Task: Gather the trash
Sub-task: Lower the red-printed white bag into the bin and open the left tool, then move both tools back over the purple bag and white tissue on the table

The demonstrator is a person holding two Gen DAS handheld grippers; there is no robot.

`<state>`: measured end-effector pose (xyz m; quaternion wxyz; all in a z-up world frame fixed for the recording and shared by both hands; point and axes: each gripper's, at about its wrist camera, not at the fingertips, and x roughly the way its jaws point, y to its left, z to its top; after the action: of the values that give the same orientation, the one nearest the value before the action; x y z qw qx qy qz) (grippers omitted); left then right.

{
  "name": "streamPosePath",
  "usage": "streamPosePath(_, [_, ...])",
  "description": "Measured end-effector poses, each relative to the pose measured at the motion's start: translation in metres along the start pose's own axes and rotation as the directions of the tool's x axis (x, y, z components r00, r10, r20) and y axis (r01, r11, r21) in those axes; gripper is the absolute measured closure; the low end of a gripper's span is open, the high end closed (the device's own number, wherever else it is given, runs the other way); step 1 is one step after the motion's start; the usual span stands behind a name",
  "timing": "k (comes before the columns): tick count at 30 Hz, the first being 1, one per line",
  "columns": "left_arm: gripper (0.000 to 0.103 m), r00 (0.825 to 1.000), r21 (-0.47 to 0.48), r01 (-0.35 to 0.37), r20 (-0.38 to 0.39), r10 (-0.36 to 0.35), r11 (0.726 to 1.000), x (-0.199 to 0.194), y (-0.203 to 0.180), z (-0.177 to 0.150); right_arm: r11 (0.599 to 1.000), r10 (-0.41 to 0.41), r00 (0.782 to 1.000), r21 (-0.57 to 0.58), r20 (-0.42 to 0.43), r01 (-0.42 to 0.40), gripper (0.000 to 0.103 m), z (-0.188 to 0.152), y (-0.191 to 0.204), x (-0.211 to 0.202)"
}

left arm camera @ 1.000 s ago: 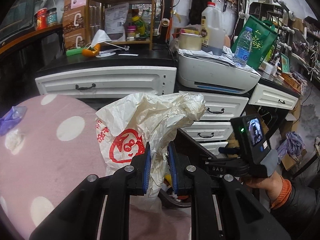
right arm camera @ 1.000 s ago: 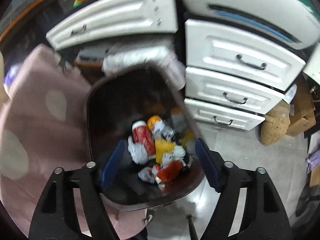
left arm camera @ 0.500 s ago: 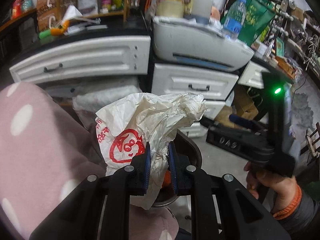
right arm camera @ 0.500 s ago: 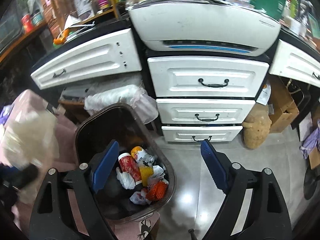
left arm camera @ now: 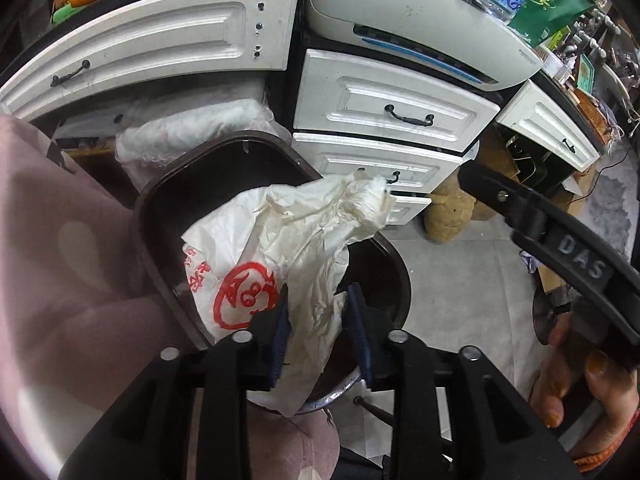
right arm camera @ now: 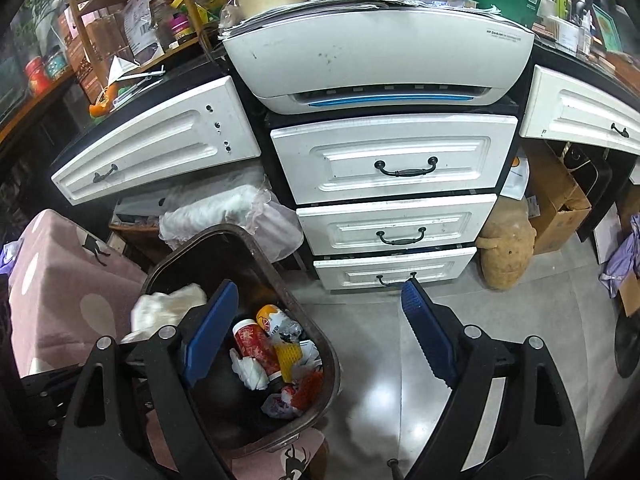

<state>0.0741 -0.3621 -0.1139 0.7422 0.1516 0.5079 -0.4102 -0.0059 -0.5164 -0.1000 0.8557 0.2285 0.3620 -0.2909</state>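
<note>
Over the near rim of the dark bin (left arm camera: pixel 224 152), the left gripper (left arm camera: pixel 318 328) is opening around a crumpled white plastic bag (left arm camera: pixel 288 248), light, limp and slippery, best pinched at a bunched fold, while the right gripper (right arm camera: pixel 316 340) gapes empty.

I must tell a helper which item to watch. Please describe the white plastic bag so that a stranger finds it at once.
Find the white drawers under the printer; before them stands a dark brown bin. Over its opening, between the left gripper fingers, hangs the crumpled white plastic bag, the only thing with a red round print.
</note>
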Motion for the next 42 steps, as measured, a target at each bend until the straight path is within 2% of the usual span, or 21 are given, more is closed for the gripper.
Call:
streamPosePath(4, [0.035, 1.000, 0.009, -0.018, -0.002, 0.018, 1.000, 0.003, 0.001, 0.001, 1.000, 0.001, 1.000, 0.006, -0.002, -0.001, 0.020, 0.000, -0.002, 0.000])
streamPosePath(6, [0.030, 1.000, 0.012, -0.019, -0.002, 0.019, 1.000, 0.005, 0.001, 0.001, 1.000, 0.001, 1.000, 0.013, 0.000, -0.001, 0.020, 0.000, -0.003, 0.000])
streamPosePath(13, [0.024, 1.000, 0.022, -0.005, 0.005, 0.005, 1.000, 0.001, 0.000, 0.000, 0.998, -0.005, 1.000, 0.057, -0.002, 0.005, 0.020, 0.002, -0.013, 0.001])
streamPosePath(17, [0.023, 0.999, 0.024, 0.020, 0.041, -0.021, 1.000, -0.018, 0.000, 0.002, 0.998, -0.004, 1.000, 0.066, 0.005, 0.003, 0.019, 0.001, -0.015, 0.000])
streamPosePath(21, [0.016, 0.994, 0.051, 0.032, 0.107, -0.037, 0.998, -0.048, 0.000, 0.003, 0.997, 0.025, 1.000, 0.068, 0.014, -0.026, 0.019, 0.002, -0.014, -0.004])
streamPosePath(25, [0.011, 0.980, 0.071, -0.013, 0.197, -0.001, 0.997, -0.086, 0.011, -0.005, 0.997, 0.071, 0.997, 0.022, 0.020, -0.071, 0.019, 0.000, -0.001, -0.010])
streamPosePath(32, [0.007, 0.952, 0.035, -0.115, 0.290, 0.100, 0.993, -0.125, 0.051, -0.025, 0.977, 0.161, 0.987, -0.141, 0.005, -0.159, 0.015, -0.009, 0.042, -0.021])
streamPosePath(36, [0.007, 0.931, -0.008, -0.176, 0.323, 0.169, 0.984, -0.142, 0.084, -0.036, 0.950, 0.208, 0.978, -0.235, -0.018, -0.206, 0.015, -0.016, 0.069, -0.030])
streamPosePath(42, [0.006, 0.898, -0.117, -0.240, 0.349, 0.266, 0.964, -0.165, 0.146, -0.046, 0.876, 0.308, 0.948, -0.363, -0.084, -0.317, 0.015, -0.029, 0.117, -0.051])
